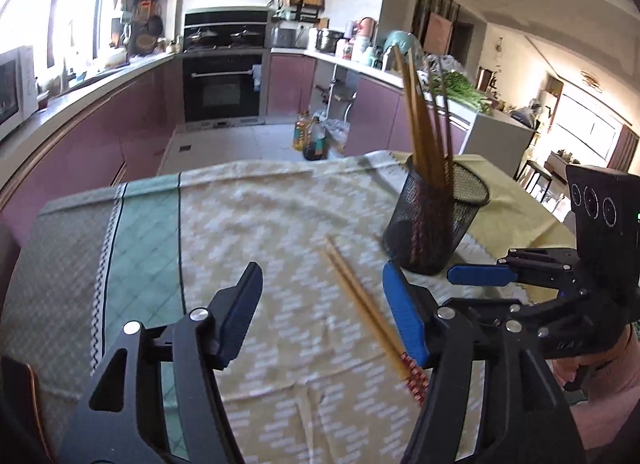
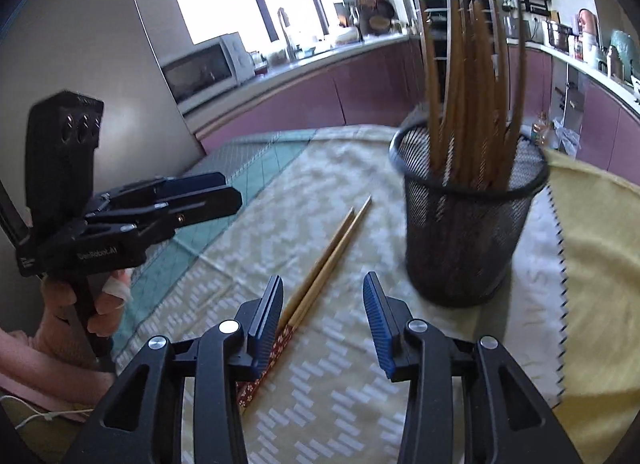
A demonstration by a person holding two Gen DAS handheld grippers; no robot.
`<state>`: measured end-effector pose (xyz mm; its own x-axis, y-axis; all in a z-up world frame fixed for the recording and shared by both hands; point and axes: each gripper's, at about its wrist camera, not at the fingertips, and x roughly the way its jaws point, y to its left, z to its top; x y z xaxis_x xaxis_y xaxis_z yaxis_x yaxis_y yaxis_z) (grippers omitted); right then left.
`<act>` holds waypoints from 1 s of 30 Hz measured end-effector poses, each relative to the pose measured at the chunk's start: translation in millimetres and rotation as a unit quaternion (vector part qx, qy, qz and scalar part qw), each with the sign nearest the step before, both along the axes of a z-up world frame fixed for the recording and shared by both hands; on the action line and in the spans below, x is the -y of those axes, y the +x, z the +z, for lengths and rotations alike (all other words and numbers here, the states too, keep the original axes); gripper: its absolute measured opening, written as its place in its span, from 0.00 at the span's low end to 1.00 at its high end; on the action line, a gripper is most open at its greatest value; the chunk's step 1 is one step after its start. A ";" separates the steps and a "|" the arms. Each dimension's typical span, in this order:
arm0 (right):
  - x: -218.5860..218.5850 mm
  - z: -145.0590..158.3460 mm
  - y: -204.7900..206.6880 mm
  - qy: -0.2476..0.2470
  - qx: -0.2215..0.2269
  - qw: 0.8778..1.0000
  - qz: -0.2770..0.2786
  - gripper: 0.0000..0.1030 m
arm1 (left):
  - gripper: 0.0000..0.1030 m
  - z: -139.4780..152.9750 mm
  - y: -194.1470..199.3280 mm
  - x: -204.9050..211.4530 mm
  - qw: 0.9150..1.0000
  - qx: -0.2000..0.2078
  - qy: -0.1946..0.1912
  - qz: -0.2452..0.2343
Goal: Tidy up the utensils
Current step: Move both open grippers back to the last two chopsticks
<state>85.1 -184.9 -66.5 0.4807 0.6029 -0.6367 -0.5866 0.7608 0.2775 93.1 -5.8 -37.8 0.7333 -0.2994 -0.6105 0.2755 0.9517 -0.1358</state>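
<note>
A pair of wooden chopsticks (image 1: pixel 360 304) with red patterned ends lies on the tablecloth, pointing away from me. My left gripper (image 1: pixel 322 270) is open just above them, and they run close to its right finger (image 1: pixel 404 312). My right gripper (image 2: pixel 323 278) is also open over the same chopsticks (image 2: pixel 332 252), whose red ends pass under its left finger (image 2: pixel 266 320). Neither gripper holds anything. A black mesh holder (image 1: pixel 432 219) stands upright just beyond, with several chopsticks standing in it (image 2: pixel 472 232). Each gripper shows in the other's view: the right gripper (image 1: pixel 476 268) and the left gripper (image 2: pixel 228 188).
The table carries a cream and green patterned cloth (image 1: pixel 248 215) with a yellow cloth (image 2: pixel 592 248) under the holder's far side. A person's hand (image 2: pixel 80 304) grips the left handle. Purple kitchen cabinets, a microwave (image 2: pixel 204 63) and floor bottles (image 1: pixel 310 135) lie beyond the table edge.
</note>
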 end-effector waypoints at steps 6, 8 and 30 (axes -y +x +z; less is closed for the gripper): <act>-16.9 -14.5 -5.3 -0.016 -0.022 1.000 0.011 0.38 | 0.58 -22.9 -6.5 -9.8 0.999 -0.032 -0.020 0.009; -18.0 -14.9 -5.0 -0.021 -0.023 0.999 0.009 0.38 | 0.57 -27.9 -7.3 -10.3 0.999 -0.038 -0.021 0.010; -16.2 -21.4 -8.8 -0.054 -0.035 0.998 -0.017 0.34 | 0.57 -40.4 -5.7 1.6 0.998 -0.062 -0.014 -0.011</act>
